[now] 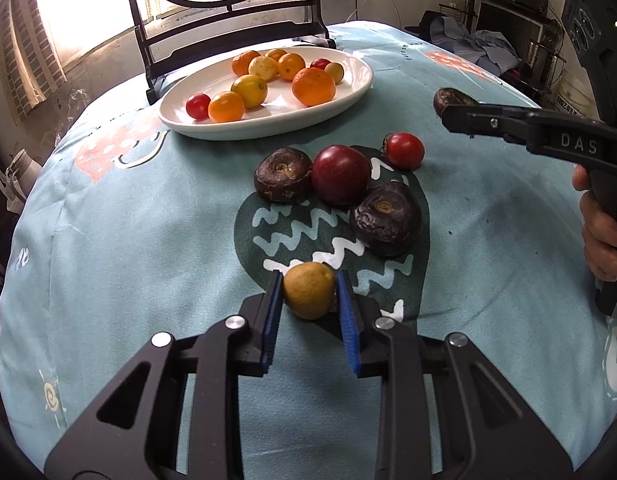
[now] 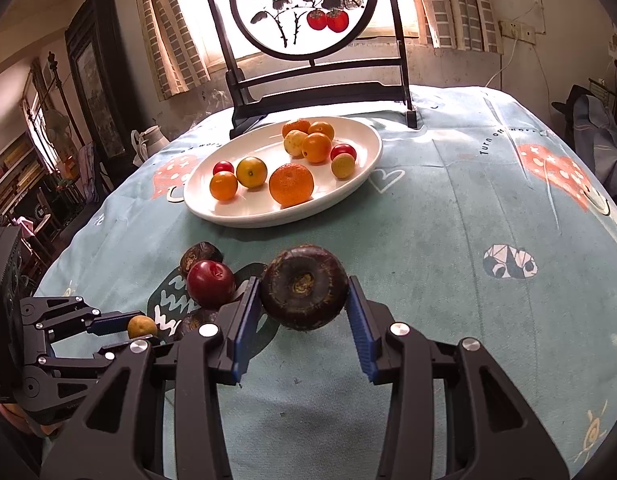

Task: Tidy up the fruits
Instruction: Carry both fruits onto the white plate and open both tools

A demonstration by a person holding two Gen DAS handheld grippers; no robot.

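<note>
The left claw is clamped on a small yellow fruit, light and firm; the right claw grips a dark round fruit at its widest part.

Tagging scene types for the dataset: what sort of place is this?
Probably a lived-in home room, not a lab: a table under a teal cartoon-print cloth, a dark wooden stand with a round persimmon painting before a curtained window, and clothes piled at the side.
</note>
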